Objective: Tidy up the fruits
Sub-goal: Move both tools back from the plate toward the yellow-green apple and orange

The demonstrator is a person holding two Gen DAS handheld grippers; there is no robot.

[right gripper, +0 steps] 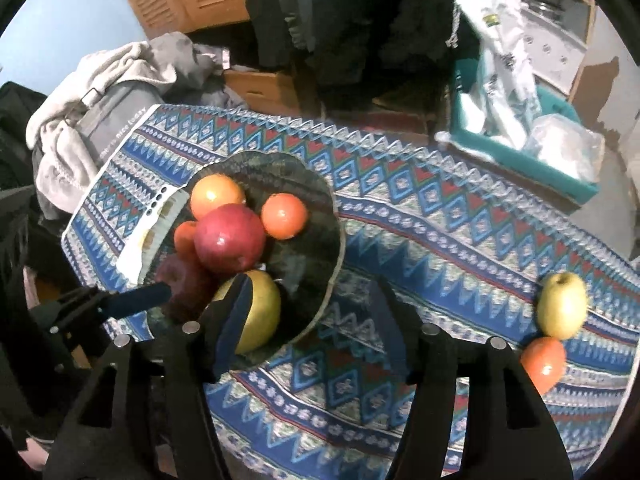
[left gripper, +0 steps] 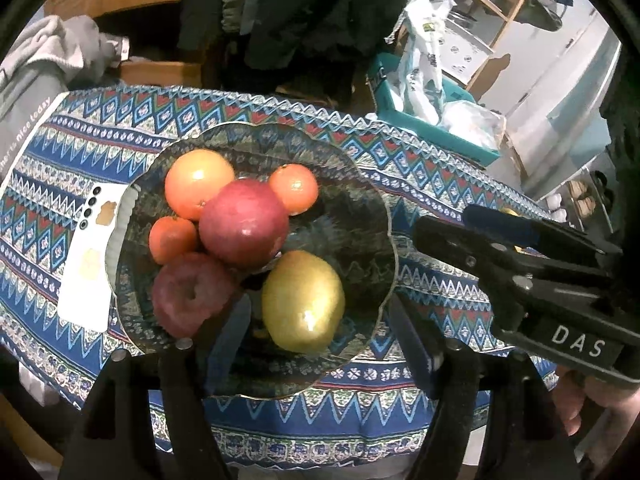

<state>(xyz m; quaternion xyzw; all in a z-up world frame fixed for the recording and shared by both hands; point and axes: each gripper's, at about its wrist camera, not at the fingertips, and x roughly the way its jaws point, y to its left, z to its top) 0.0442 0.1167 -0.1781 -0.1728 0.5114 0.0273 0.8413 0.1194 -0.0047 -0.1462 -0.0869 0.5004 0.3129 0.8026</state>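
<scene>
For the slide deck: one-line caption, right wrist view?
Open right tool above plate holding six fruits; pear and orange remain on tablecloth.

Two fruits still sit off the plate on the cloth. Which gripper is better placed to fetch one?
Probably the right gripper: open, empty, and the yellow apple and orange lie on its right side. The left gripper, also open, hangs over the plate.

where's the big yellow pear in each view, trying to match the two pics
Left wrist: the yellow pear lies low in the plate, centre of the picture.
Right wrist: the same pear sits left of centre, partly behind a finger.
Shared landmark: the big red apple just above it.
</scene>
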